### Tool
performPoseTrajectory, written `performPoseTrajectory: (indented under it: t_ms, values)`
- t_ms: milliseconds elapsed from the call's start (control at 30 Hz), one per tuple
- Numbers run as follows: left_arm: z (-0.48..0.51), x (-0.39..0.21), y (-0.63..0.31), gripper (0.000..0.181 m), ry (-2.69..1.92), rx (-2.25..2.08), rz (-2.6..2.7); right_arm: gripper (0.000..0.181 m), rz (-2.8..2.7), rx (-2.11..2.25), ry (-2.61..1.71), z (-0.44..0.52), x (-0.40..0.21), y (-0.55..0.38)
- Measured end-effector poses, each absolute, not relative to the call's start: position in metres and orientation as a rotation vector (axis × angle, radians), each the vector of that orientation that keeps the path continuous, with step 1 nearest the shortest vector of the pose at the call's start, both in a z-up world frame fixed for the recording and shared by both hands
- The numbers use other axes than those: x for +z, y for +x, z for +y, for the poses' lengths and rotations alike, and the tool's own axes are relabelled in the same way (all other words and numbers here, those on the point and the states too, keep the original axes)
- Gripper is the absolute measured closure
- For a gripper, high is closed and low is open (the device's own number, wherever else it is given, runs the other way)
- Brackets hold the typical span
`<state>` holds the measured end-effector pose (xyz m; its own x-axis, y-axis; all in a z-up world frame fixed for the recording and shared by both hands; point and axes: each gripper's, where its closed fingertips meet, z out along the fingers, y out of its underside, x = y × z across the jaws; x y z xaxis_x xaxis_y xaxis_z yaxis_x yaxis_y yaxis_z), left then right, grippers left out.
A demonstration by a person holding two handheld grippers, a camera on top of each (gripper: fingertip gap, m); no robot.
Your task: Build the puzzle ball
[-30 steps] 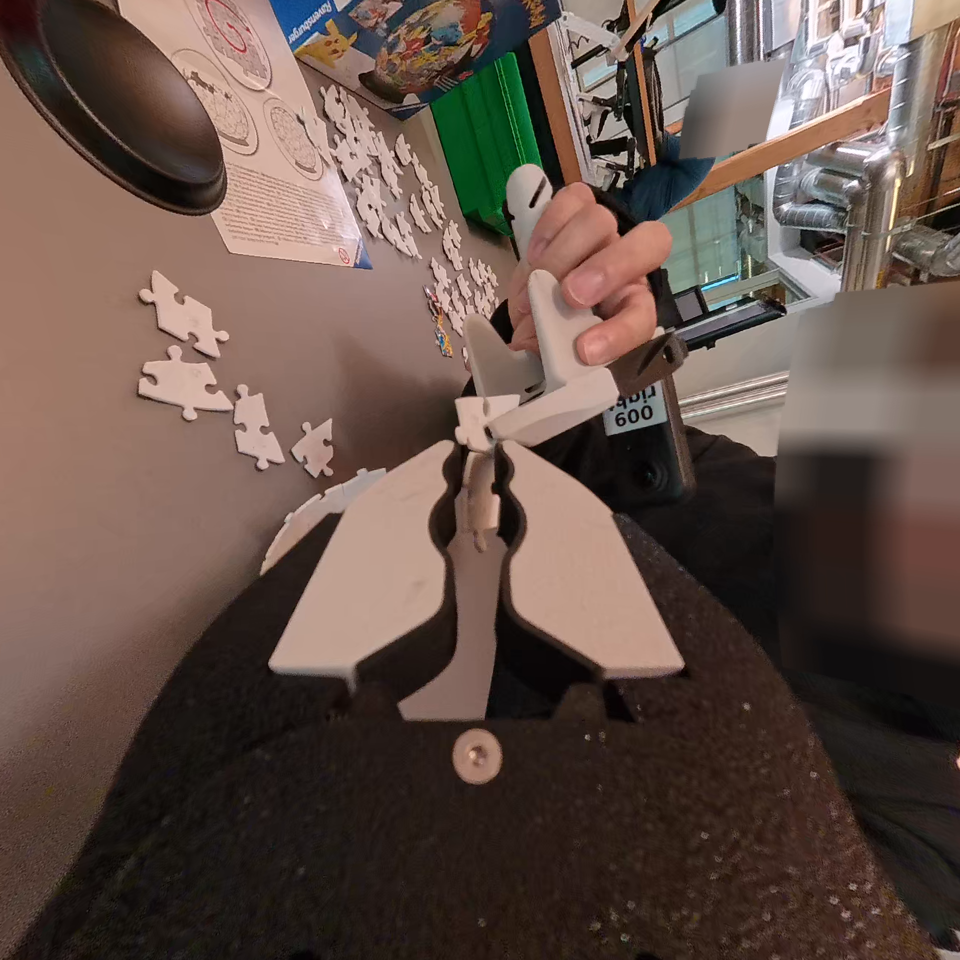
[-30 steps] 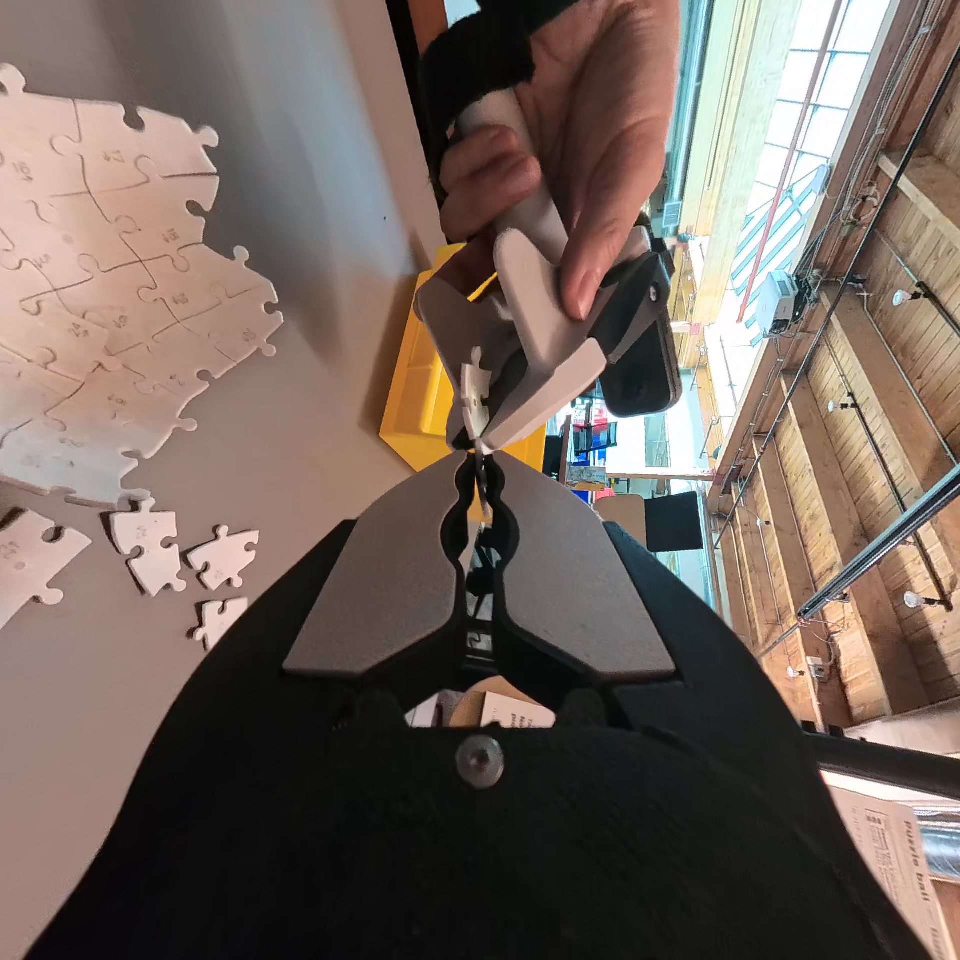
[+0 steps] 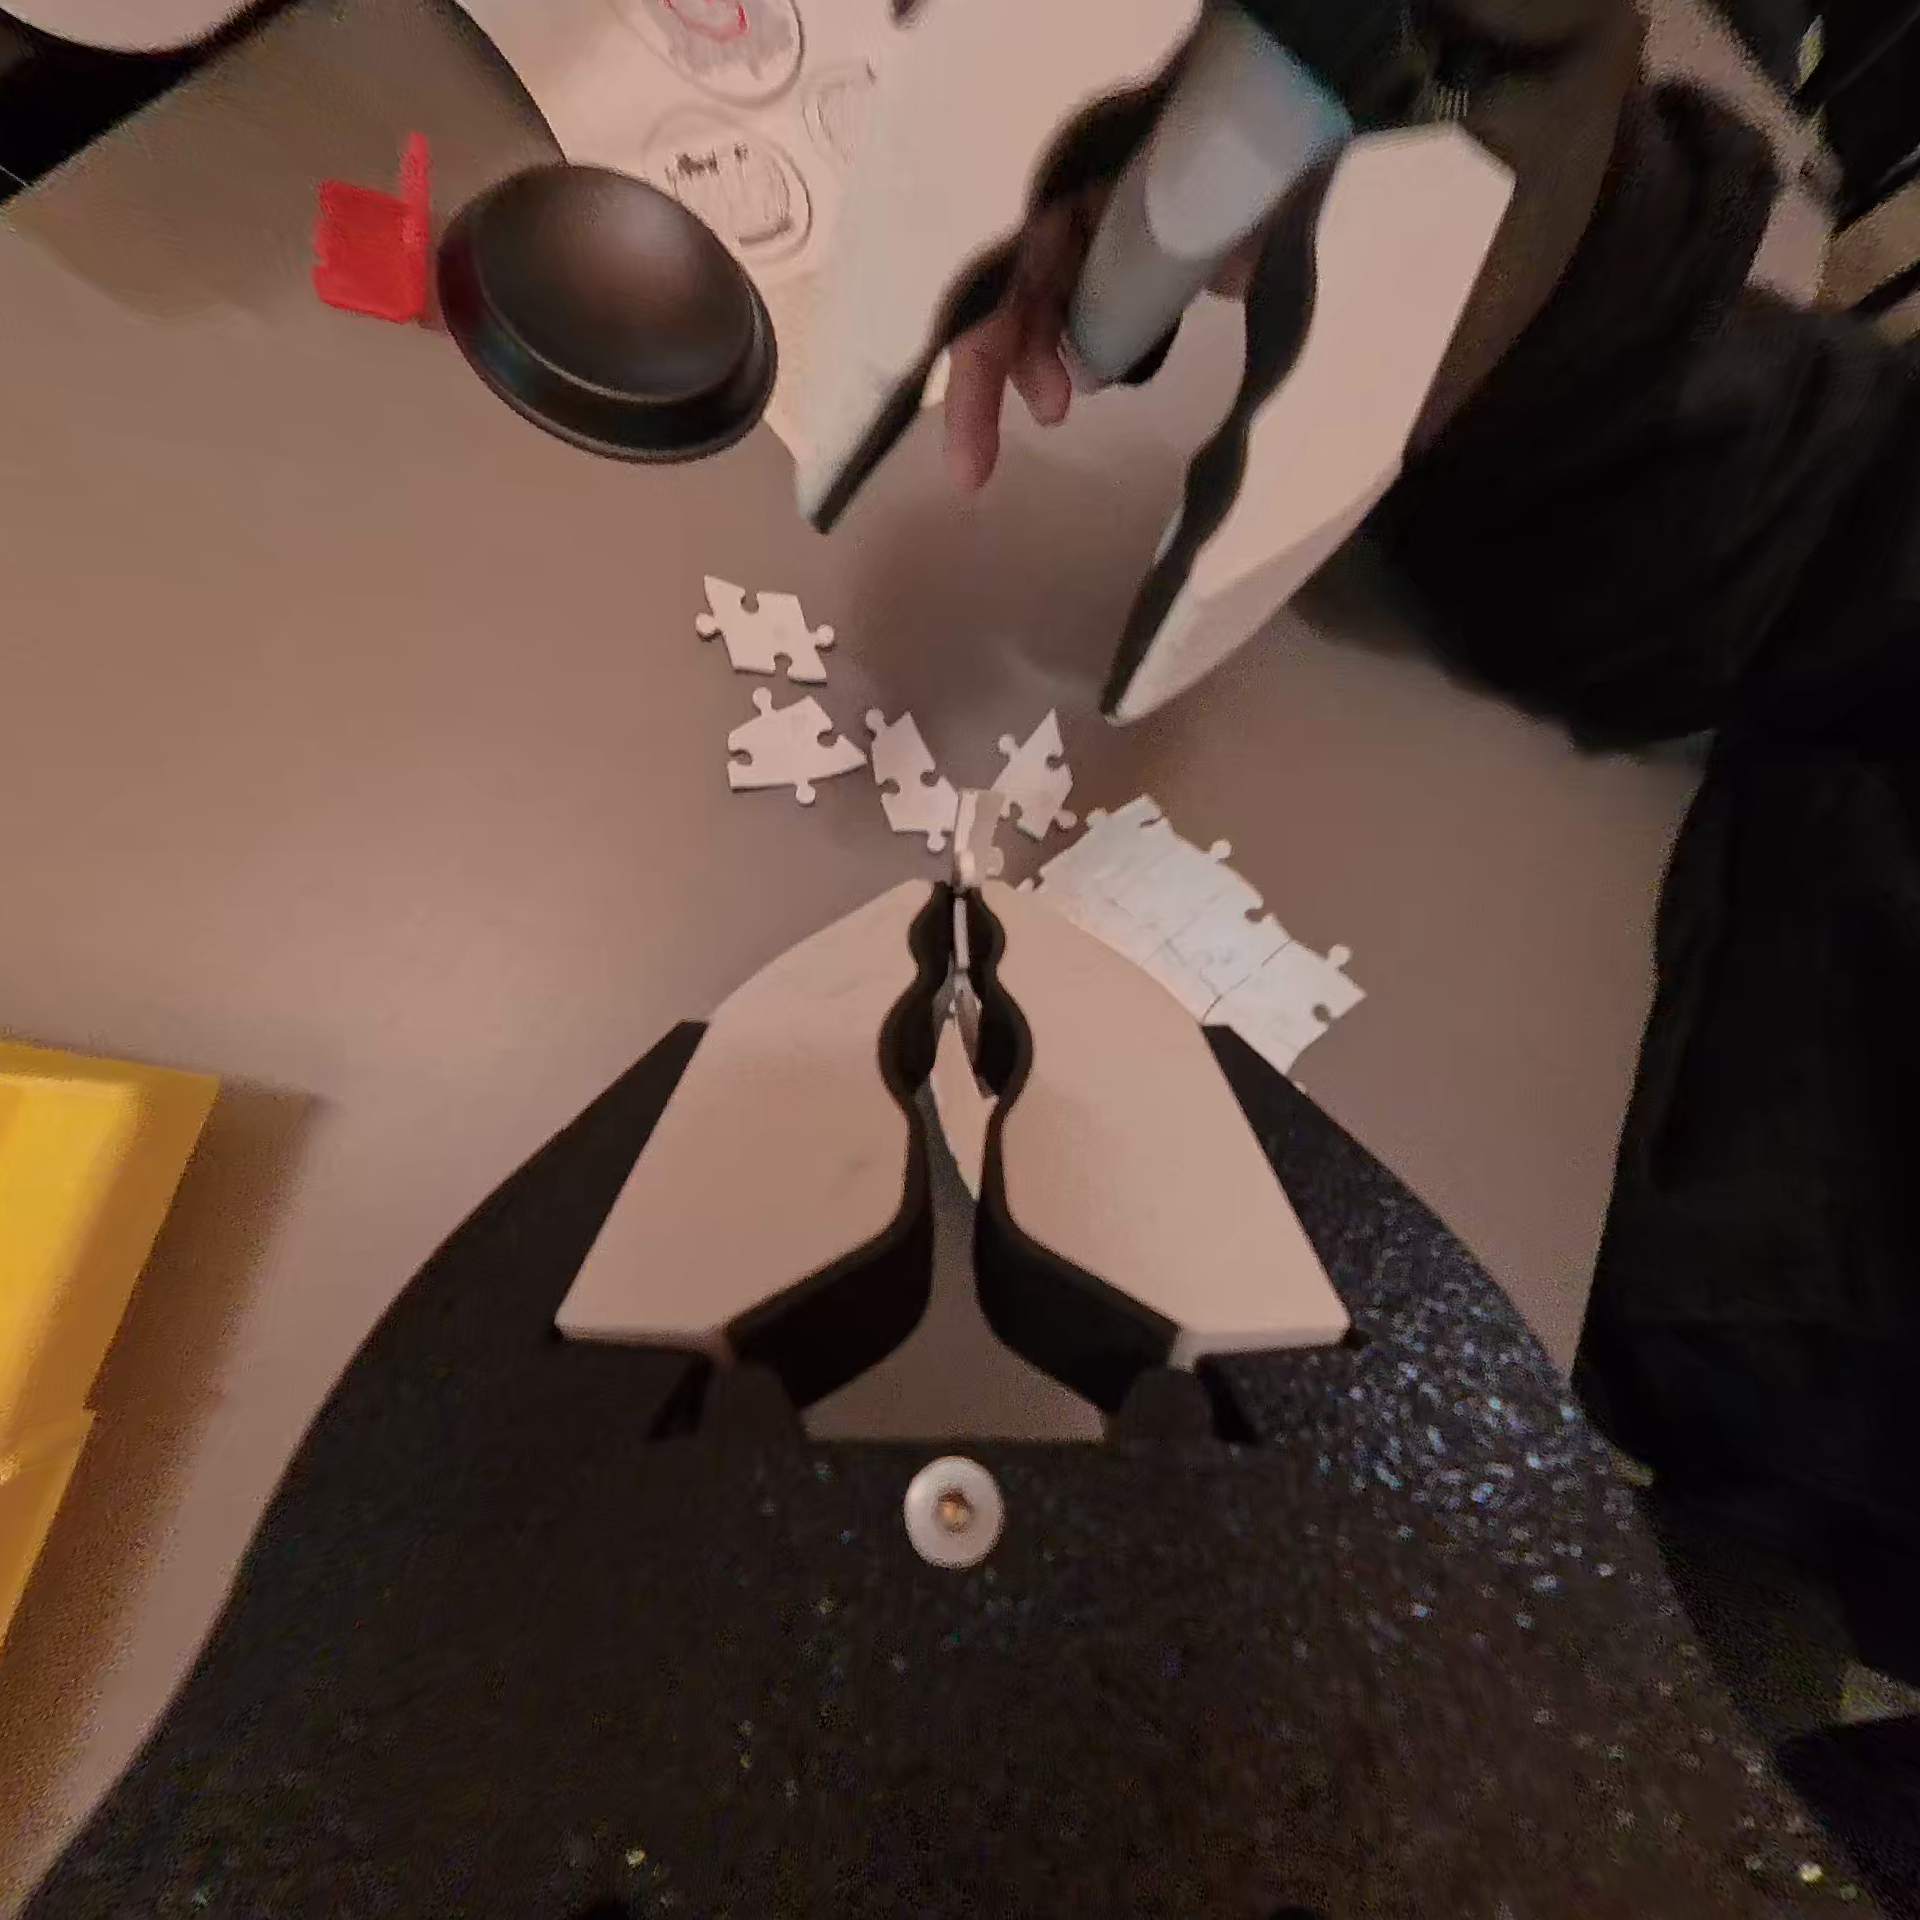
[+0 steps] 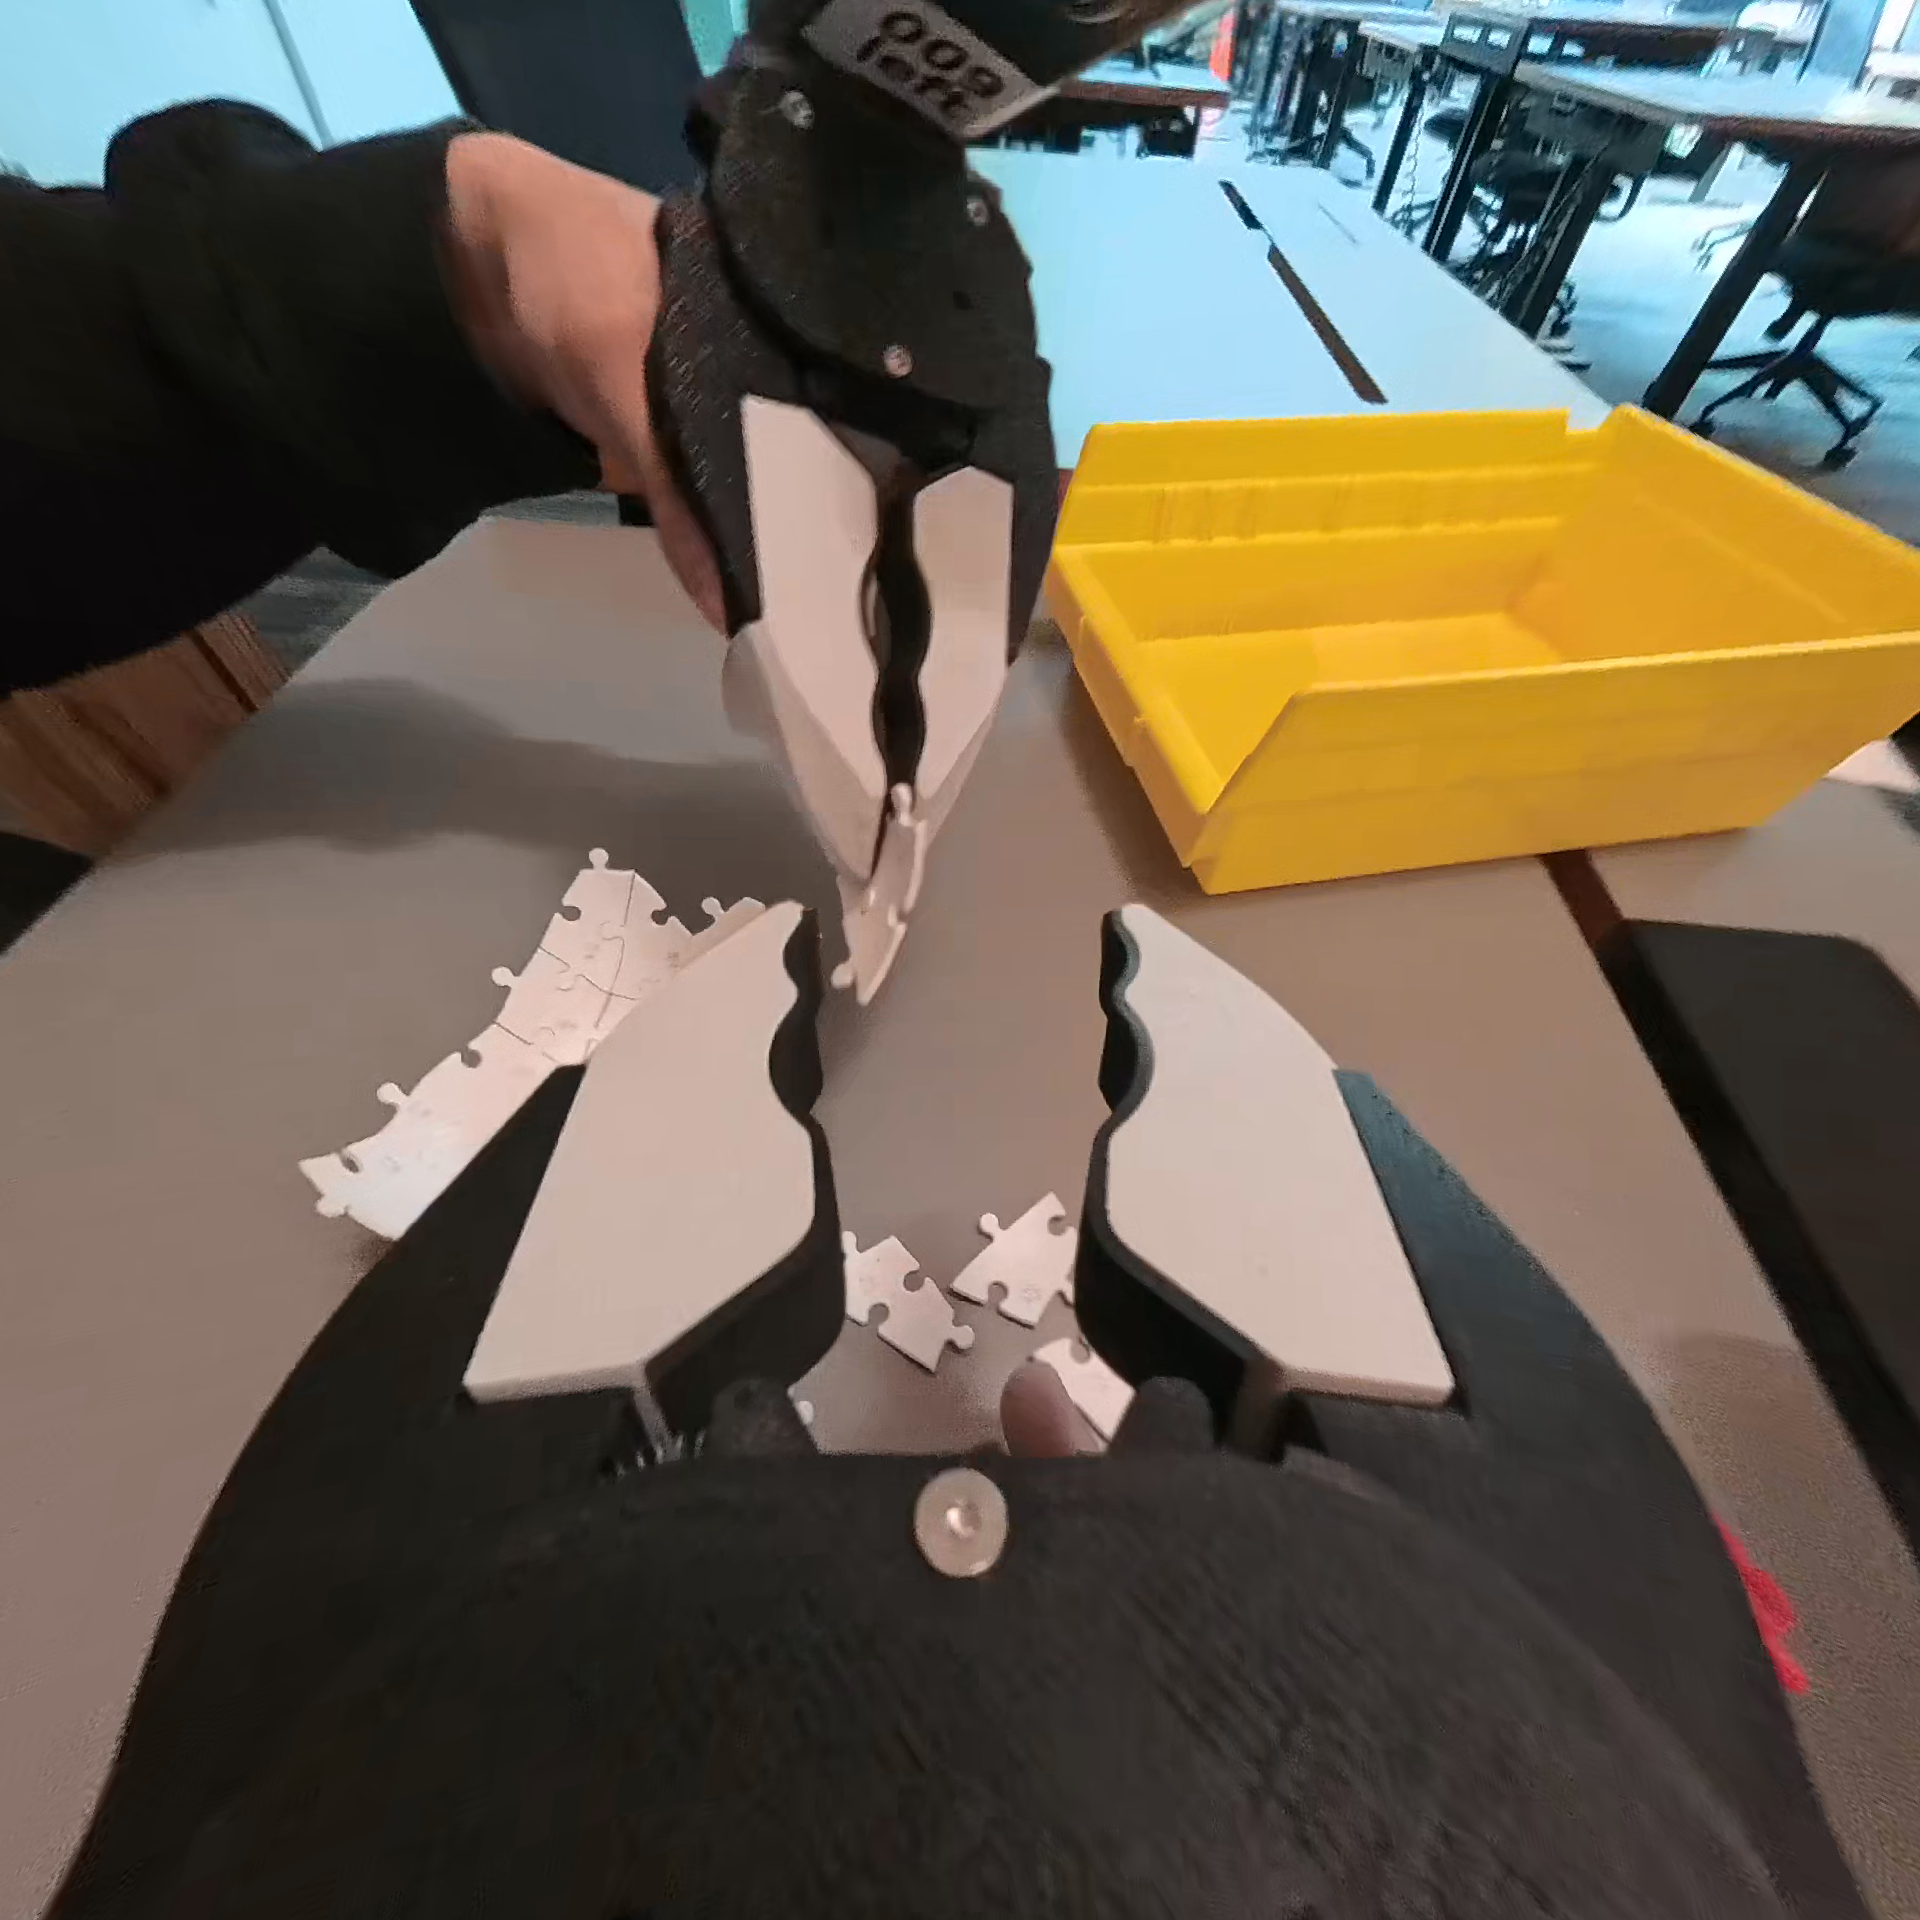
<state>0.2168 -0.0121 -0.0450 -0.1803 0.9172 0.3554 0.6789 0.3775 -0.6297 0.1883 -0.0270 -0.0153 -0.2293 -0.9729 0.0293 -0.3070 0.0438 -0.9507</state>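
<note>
My left gripper (image 3: 961, 894) is shut on a white puzzle piece (image 3: 974, 831), held edge-on just above the grey table (image 3: 416, 727). In the right wrist view the left gripper (image 4: 883, 821) points down with the piece (image 4: 881, 930) hanging from its tips. My right gripper (image 4: 961, 925) is open and empty, its jaws wide apart just below that piece. It also shows in the left wrist view (image 3: 966, 618), at the top. A curved strip of joined white pieces (image 3: 1195, 914) (image 4: 520, 1039) lies beside the grippers. Several loose pieces (image 3: 790, 753) (image 4: 904, 1299) lie on the table.
A black round stand (image 3: 608, 312) and a red part (image 3: 374, 239) sit at the far side, by a printed instruction sheet (image 3: 727, 94). A yellow bin (image 4: 1455, 644) (image 3: 73, 1195) stands to one side. A black flat object (image 4: 1808, 1091) lies at the right edge. Left tips to right tips: about 5 cm.
The right gripper has opened and let go of its piece. Both grippers have swung from meeting in the air to pointing down at the table. The left stays shut on its piece.
</note>
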Motion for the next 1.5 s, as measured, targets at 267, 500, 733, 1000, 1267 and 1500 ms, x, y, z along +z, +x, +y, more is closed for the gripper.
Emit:
performPoseTrajectory:
  t_ms: [267,500,733,1000,1267,1500]
  values:
    - [-0.001,-0.077,0.225,0.179,-1.587,0.278,-1.964,0.157,1.606,-0.958,-1.194,-0.026,-0.035,0.209]
    - [0.003,-0.089,0.232,0.179,-1.634,0.078,-2.008,0.166,1.627,-0.857,-1.234,-0.021,-0.057,0.217]
    - [0.005,-0.098,0.230,0.179,-1.631,0.006,-2.019,0.162,1.637,-0.813,-1.233,-0.018,-0.067,0.222]
    - [0.007,-0.102,0.233,0.180,-1.610,-0.029,-2.038,0.156,1.659,-0.740,-1.259,-0.012,-0.078,0.227]
    - [0.007,-0.100,0.232,0.180,-1.608,-0.016,-2.028,0.176,1.611,-0.756,-1.375,-0.004,-0.082,0.231]
    - [0.006,-0.101,0.235,0.180,-1.627,0.005,-2.040,0.178,1.617,-0.738,-1.406,-0.002,-0.087,0.235]
